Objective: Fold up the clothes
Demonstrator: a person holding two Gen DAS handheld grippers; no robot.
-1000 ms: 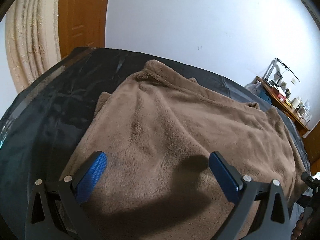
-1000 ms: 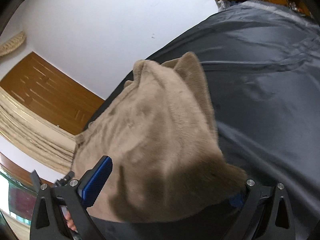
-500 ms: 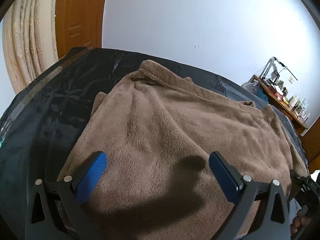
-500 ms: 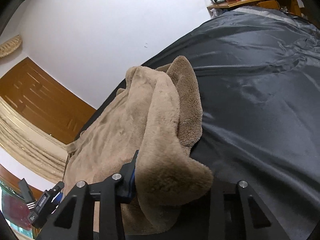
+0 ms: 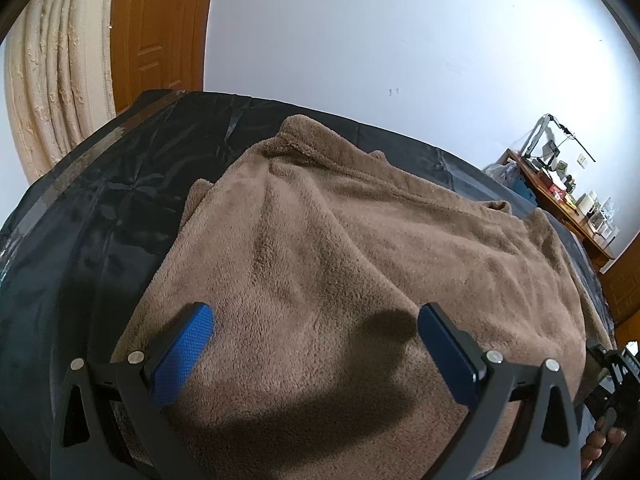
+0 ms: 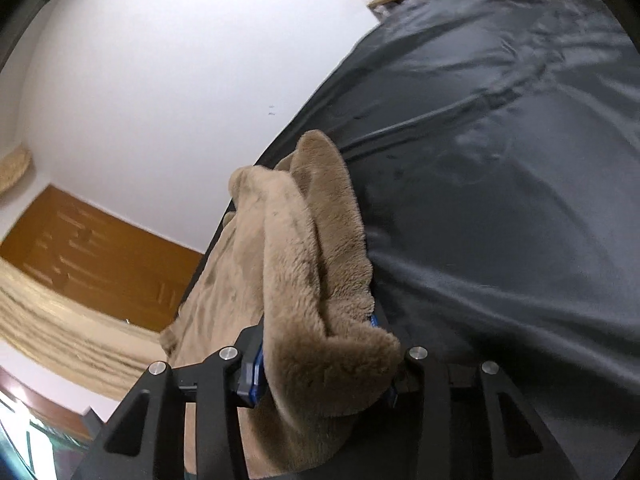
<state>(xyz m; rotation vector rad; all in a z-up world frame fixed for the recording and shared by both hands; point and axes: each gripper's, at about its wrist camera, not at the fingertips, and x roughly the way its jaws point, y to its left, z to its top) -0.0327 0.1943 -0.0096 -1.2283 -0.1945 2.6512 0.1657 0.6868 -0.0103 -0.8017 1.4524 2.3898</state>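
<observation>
Seen from the left wrist, a cream ribbed curtain (image 5: 52, 92) hangs at the far left beside a brown wooden door (image 5: 160, 36). Below them a black glossy sheet (image 5: 92, 216) covers the bed, and the brown fluffy fleece garment (image 5: 360, 248) lies spread flat over most of it. The left tool (image 5: 314, 320) hovers just over the garment's near edge, released, its blue pads wide apart with only fleece beneath them and nothing pinched. Further right a white wall rises, and a cluttered wooden desk (image 5: 560, 196) stands in the far corner. At the right border a hand (image 5: 600, 440) wraps a black handle.

The right wrist view shows what the first cannot: the garment's right edge (image 6: 320, 280) is bunched into a thick roll and lifted off the sheet (image 6: 500, 200), grasped by the right tool (image 6: 324, 372). Its jaws are easing slightly apart, yet the fleece fills the gap and both blue pads press on it. To the right of the roll the dark sheet lies bare and wrinkled. This view is tilted, with the door (image 6: 100, 256) low on the left.
</observation>
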